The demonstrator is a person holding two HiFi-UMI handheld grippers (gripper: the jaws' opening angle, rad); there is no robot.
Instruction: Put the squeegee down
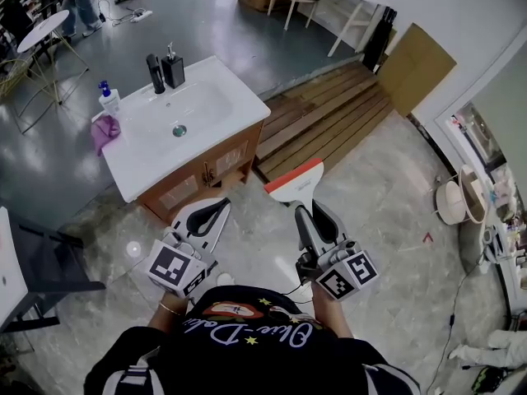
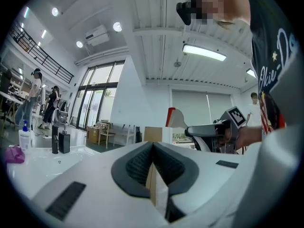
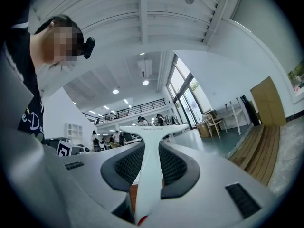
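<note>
Right gripper [image 1: 311, 211] is clamped on the white handle of the squeegee [image 1: 296, 184], its jaws pinching the handle from both sides, with the wide head and its red blade edge pointing away from the person. The squeegee rests on nothing: it is held in the air over the pale marble floor [image 1: 387, 220]. Left gripper [image 1: 206, 214], just beside it, has its jaws pressed together with nothing between them. Beyond both tools stands a wooden cabinet [image 1: 210, 169] carrying a white sink top [image 1: 136, 171]; in the head view the squeegee's head lies just off the cabinet's right front corner. On the sink top's far edge stand a black faucet [image 1: 155, 73] and a black soap dispenser [image 1: 173, 69], with a blue-capped bottle [image 1: 109, 99] and a purple cloth [image 1: 104, 132] at its left side. Farther right lie a slatted wooden platform [image 1: 325, 115] and a brown board [image 1: 417, 68] leaning on the wall.
</note>
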